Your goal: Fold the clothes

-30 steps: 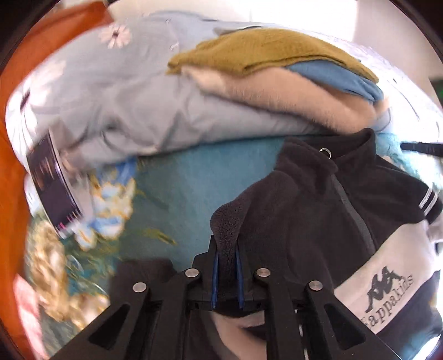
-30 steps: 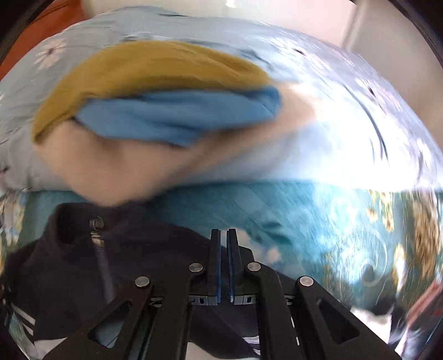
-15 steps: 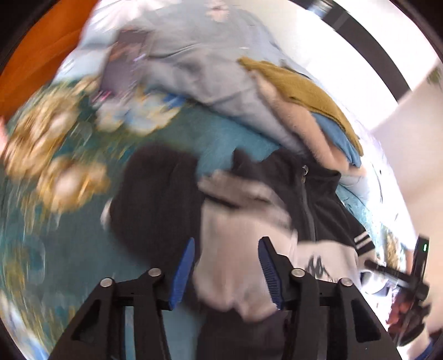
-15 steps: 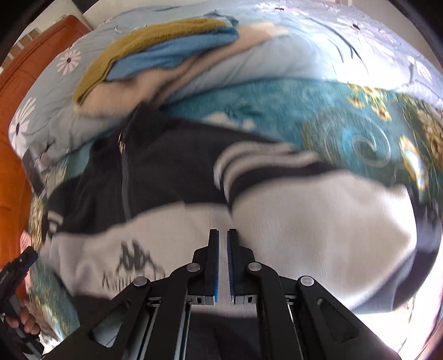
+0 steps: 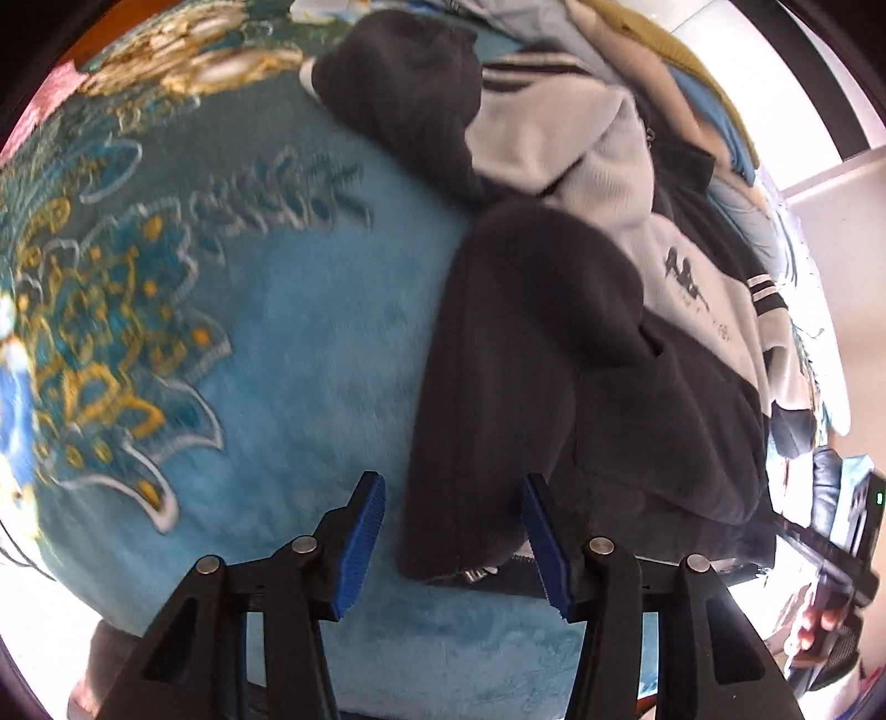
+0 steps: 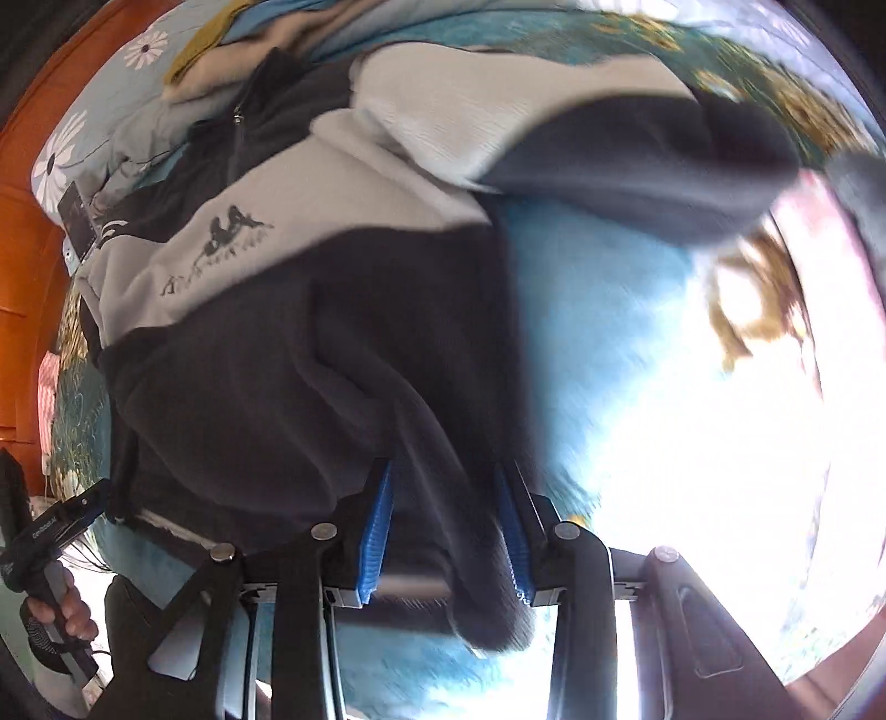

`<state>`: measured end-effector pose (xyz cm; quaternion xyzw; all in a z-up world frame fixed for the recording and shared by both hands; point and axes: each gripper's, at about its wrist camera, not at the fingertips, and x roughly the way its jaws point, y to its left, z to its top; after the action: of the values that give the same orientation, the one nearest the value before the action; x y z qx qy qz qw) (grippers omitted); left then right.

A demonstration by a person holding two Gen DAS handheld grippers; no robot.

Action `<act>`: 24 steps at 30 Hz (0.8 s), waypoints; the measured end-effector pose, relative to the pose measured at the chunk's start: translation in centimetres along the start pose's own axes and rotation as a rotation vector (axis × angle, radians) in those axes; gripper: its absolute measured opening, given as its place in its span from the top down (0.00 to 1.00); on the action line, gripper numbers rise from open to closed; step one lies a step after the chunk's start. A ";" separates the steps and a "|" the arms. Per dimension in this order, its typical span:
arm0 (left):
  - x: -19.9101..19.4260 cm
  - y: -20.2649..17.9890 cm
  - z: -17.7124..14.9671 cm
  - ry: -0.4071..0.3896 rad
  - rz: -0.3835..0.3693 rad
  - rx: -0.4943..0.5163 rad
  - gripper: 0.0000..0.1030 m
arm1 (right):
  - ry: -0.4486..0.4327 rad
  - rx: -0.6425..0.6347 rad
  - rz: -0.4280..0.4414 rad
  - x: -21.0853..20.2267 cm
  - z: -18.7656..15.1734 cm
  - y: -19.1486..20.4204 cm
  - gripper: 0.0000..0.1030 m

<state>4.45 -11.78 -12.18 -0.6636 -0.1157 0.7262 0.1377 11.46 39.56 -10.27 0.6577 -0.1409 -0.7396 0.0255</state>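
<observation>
My left gripper (image 5: 451,534) points steeply down with its blue pads (image 5: 362,540) spread apart. The dark hem of the fleece jacket (image 5: 531,354) lies in the gap between them, but neither pad presses on it, so this gripper has let go. My right gripper (image 6: 443,534) also points down, and its jaws are opening at this moment. A dark fold of the same jacket (image 6: 310,360) hangs between its blue pads (image 6: 376,531); the picture is smeared here, and the pads seem to stand clear of the cloth rather than pinch it.

Moving outward, the jacket lies spread on a teal blanket (image 5: 310,310) with gold and white flower patterns. The jacket is black at the bottom, with a pale grey band across the chest bearing a small dark logo (image 5: 684,274), and a black collar with a zip (image 6: 238,119). One sleeve (image 5: 421,94), black at the cuff, is folded across the chest; in the right wrist view the other sleeve (image 6: 637,149) lies folded over too.

Beyond the collar sits a stack of folded clothes (image 6: 221,33) in mustard, blue and beige, resting on a pale blue quilt with white daisies (image 6: 61,155). An orange-brown wooden surface (image 6: 22,266) borders the bed. At each view's edge I see a hand (image 6: 63,609) holding the other gripper's handle.
</observation>
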 end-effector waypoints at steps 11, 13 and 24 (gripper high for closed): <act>0.8 0.3 -0.8 0.002 -0.090 -0.161 0.69 | -0.018 0.152 0.115 0.4 -2.4 -2.6 0.63; 0.7 0.5 -1.1 -0.011 -0.096 -0.181 0.76 | -0.021 0.192 0.150 0.5 -2.4 -2.8 0.63; -6.0 0.4 -3.0 -0.163 -0.164 -0.155 0.82 | -0.036 0.069 0.204 -2.7 -3.7 -0.7 0.83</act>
<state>7.88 -14.28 -6.99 -0.5992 -0.2361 0.7530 0.1352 15.54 40.17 -8.13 0.6271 -0.2329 -0.7394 0.0757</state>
